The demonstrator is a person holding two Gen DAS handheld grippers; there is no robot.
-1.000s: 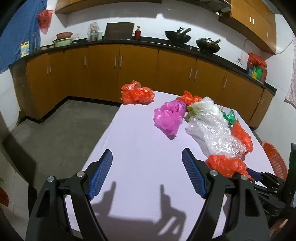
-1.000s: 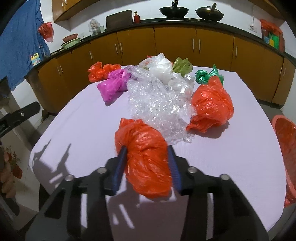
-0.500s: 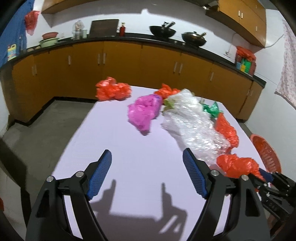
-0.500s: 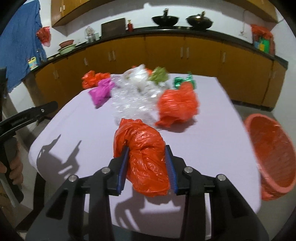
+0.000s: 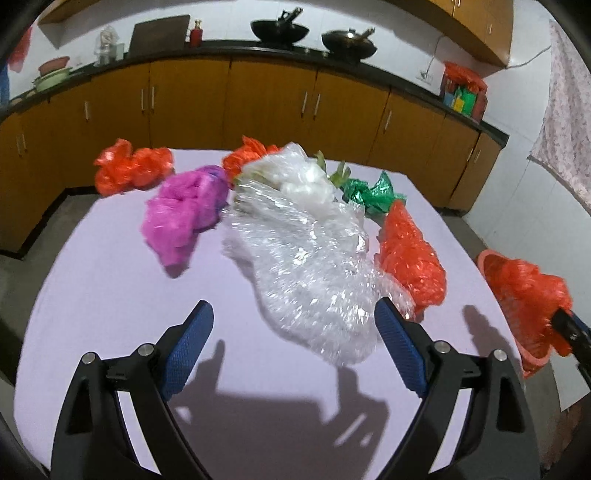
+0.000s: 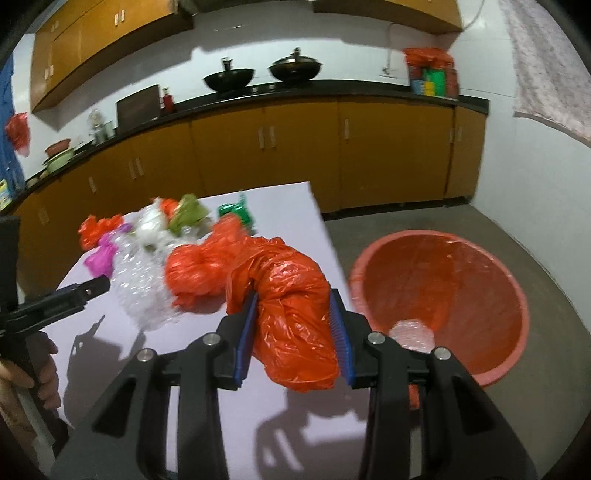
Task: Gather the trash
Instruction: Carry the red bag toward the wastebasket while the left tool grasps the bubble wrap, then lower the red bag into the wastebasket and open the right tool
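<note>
**Orange bag gripped at the table's edge, beside the basin**

We've got the crumpled orange plastic bag (image 6: 295, 325) pinched between the right gripper (image 6: 293, 332)'s ribbed blue pads, jaws closed in on it from both sides, the glossy film bulging above and drooping below them. It hangs over the near corner of the lilac table (image 6: 207, 406), just beside the round orange plastic basin (image 6: 509, 295) on the concrete floor; a scrap of clear wrap lies in the basin's bottom.

Over to the left gripper (image 5: 293, 347): its jaws have just been opening and stand wide apart with nothing pressed between them, though the near end of the clear bubble wrap (image 5: 314, 280) lies in the gap ahead. That knobbly sheet sprawls down the table's middle, touching a second orange bag (image 5: 410, 258) on its right. A pink bag (image 5: 184, 214) sits to the left, a shiny green wrapper (image 5: 373, 192) behind, and another orange bag (image 5: 129, 170) near the far corner.

Behind stand wooden cabinets (image 5: 258, 103) with two black woks (image 5: 280, 27) on the dark counter. We can't read any lettering anywhere.
</note>
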